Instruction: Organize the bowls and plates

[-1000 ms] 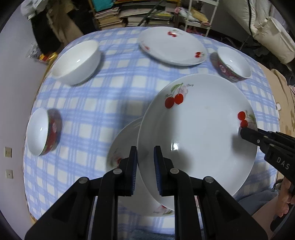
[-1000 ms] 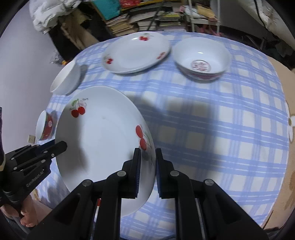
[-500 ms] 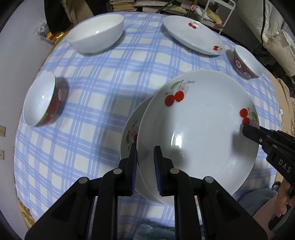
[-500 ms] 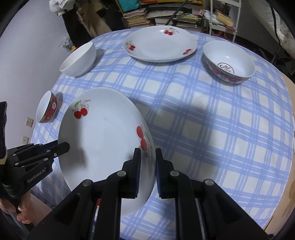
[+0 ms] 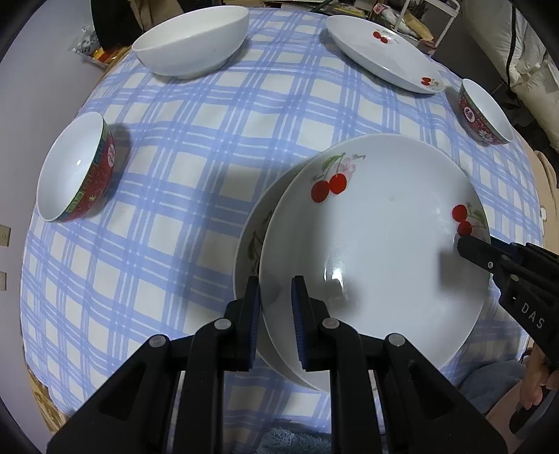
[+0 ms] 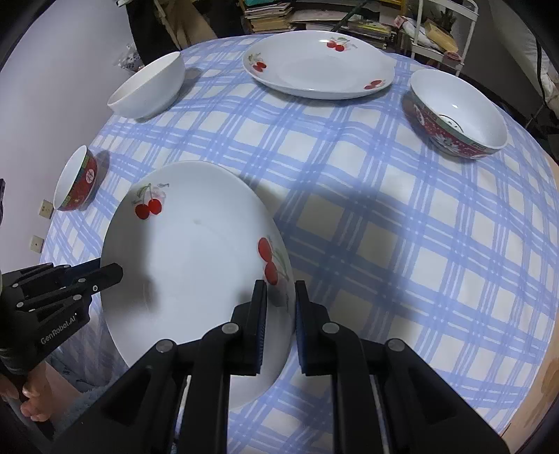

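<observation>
Cool overhead light, soft shadows, plate [image 5: 377, 251] glare, fisheye-warped edges.

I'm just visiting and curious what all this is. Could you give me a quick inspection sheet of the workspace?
Surface: round table under a blue checked cloth.
Job's things: held cherry plate over a second plate; third cherry plate; white bowl; two red patterned bowls.
Clutter: nothing seen on the table.
Grippers: left gripper and right gripper both clamp the held plate's rim.
Cables: dark cord by white bedding.
Surroundings: stacked books, wire rack.
</observation>
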Motion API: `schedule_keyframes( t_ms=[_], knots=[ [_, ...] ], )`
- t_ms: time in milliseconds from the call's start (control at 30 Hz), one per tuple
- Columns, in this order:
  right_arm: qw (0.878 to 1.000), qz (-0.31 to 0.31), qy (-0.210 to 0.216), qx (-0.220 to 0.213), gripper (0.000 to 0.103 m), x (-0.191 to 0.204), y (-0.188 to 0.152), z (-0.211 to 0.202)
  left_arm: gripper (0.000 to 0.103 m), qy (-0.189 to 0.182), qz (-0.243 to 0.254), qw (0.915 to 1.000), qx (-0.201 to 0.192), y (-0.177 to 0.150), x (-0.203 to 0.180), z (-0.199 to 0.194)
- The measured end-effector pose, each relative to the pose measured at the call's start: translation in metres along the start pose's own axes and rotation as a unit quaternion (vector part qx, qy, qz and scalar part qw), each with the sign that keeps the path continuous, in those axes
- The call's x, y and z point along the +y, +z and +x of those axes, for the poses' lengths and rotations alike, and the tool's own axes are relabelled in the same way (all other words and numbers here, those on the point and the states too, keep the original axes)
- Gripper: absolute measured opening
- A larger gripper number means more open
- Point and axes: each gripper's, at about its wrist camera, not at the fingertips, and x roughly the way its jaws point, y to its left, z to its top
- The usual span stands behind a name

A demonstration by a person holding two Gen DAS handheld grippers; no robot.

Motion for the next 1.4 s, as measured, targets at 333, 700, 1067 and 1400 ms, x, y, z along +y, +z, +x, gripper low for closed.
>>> schedule_keyframes(
  t_ms=[333, 700, 1067, 1400],
  knots=[
    [1.000, -0.007, 0.005, 0.003, 0.016, 0.002, -0.001, 0.006, 0.017, 0.014, 0.005, 0.9999, 0.005, -0.001, 0.002, 0.009],
    [1.000, -0.005, 0.011, -0.002, 0.016, 0.000, -0.001, 0.003, 0.017, 0.010, -0.003, 0.9999, -0.002, -0.004, 0.004, 0.004],
    [1.000, -0.003, 0.016, -0.002, 0.016, 0.000, -0.001, 0.001, 0.018, 0.020, -0.016, 0.9995, -0.018, -0.005, 0.012, -0.005],
    [1.000, 0.006, 0.005, -0.017, 0.016, -0.004, -0.001, -0.006, 0.019, 0.028, 0.003, 0.9984, -0.048, -0.005, 0.002, -0.018]
  ],
)
